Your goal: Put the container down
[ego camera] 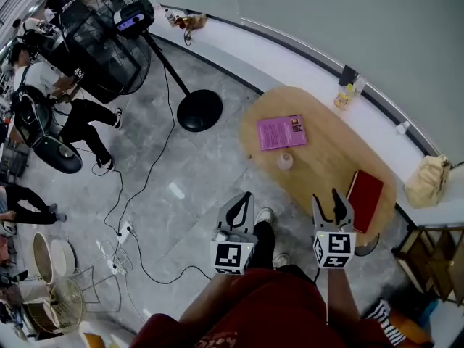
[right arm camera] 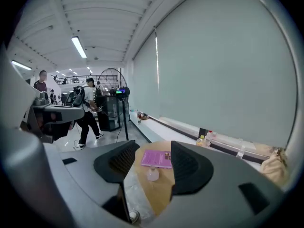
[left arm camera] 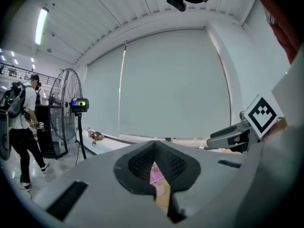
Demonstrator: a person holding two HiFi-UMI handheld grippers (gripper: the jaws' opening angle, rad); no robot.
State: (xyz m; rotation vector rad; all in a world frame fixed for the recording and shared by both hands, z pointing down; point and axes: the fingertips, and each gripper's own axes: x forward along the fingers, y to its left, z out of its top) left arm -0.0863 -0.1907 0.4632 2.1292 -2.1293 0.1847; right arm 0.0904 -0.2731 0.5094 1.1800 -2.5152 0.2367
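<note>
A small clear container (ego camera: 285,161) stands on the oval wooden table (ego camera: 326,158), just in front of a pink book (ego camera: 281,132). My right gripper (ego camera: 325,194) hovers open above the table's near edge, well short of the container. In the right gripper view, the container (right arm camera: 152,174) and the pink book (right arm camera: 156,158) show through the gap of that gripper (right arm camera: 153,145), which holds nothing. My left gripper (ego camera: 245,196) hangs over the floor left of the table. Its jaws (left arm camera: 154,148) meet at the tips, shut on nothing.
A red book (ego camera: 365,198) lies at the table's right end. A yellow bottle (ego camera: 344,96) stands on the ledge behind, and a tan bag (ego camera: 426,182) to the right. A standing fan (ego camera: 101,42) with a round base (ego camera: 199,111), cables (ego camera: 138,216) and people occupy the left.
</note>
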